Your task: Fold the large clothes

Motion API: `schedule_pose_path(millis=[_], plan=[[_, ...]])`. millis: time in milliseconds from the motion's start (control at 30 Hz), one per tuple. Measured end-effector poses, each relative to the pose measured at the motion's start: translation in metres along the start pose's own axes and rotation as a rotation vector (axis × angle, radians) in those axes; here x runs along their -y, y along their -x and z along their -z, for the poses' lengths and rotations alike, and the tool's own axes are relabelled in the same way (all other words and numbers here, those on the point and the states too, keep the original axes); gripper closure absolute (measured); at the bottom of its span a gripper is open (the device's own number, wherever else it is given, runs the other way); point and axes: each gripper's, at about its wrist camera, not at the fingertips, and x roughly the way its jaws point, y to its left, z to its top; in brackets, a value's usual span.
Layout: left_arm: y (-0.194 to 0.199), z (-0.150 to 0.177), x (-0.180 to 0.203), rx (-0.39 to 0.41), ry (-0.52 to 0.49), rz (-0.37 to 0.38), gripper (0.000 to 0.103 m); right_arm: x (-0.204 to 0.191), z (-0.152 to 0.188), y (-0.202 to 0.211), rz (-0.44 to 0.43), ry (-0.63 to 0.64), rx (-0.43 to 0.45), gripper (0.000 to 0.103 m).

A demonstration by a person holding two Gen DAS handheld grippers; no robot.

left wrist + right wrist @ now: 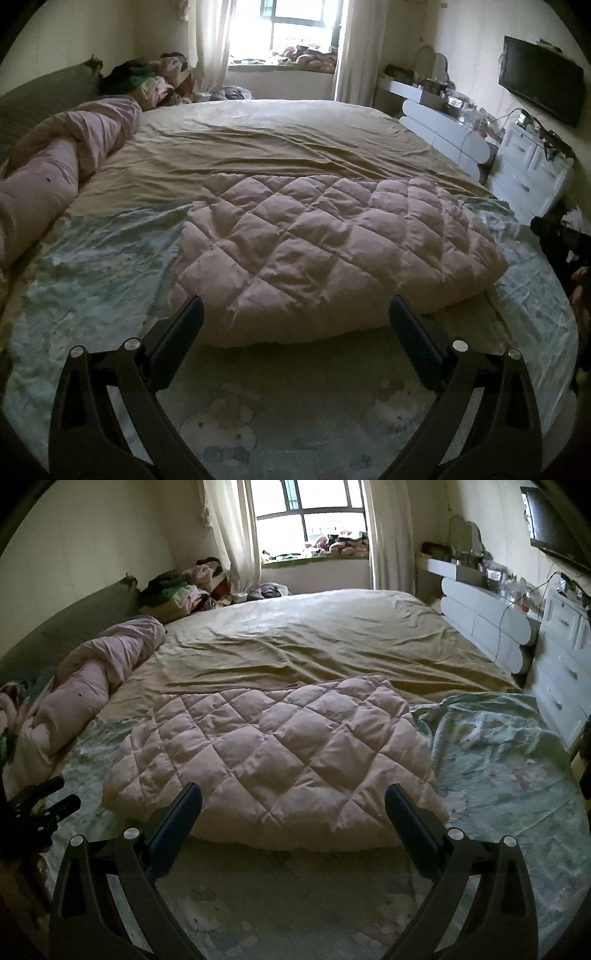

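Left tool (295, 314) and right tool (293, 801): each has its fingers spread wide with nothing between them, hovering above the near edge of the bed (295, 147) and aimed down at its cover. The left tool also shows at the left margin of the right wrist view, the right tool at the right margin of the left wrist view; the two are well apart.

Task object: a pale pink quilted padded garment (332, 240), diamond-stitched, lying flat and already doubled into a broad rectangle. It rests near the bed's near edge, mostly on a light green printed sheet (92, 258), with its far edge on the tan bedspread (277, 140). Neither tool touches it.

Further out: a rolled pink duvet (62, 162) along the left edge of the bed, and a heap of unfolded clothes (155, 81) past the far left corner.

Step in hand, as judged: a fold has been laid and let go. The next move calls for either a further fold, with both tools pinching one edge together, or reaching for another garment.

Writing: none legible; the sheet's print appears to be cartoon figures, too faint to identify.
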Motion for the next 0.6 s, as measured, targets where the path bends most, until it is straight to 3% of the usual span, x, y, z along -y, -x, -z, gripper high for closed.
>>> schedule_pose_path(millis=[300,600], plan=[[0.018,0.025,-0.008,0.015,0.01,0.0,0.009,0.007,0.024,0.025,0.019,0.01,0.04,0.004],[0.015,0.046,-0.035,-0.016,0.054,-0.064,0.009,0.027,0.047,0.024,0.023,-0.037,0.028,0.004]])
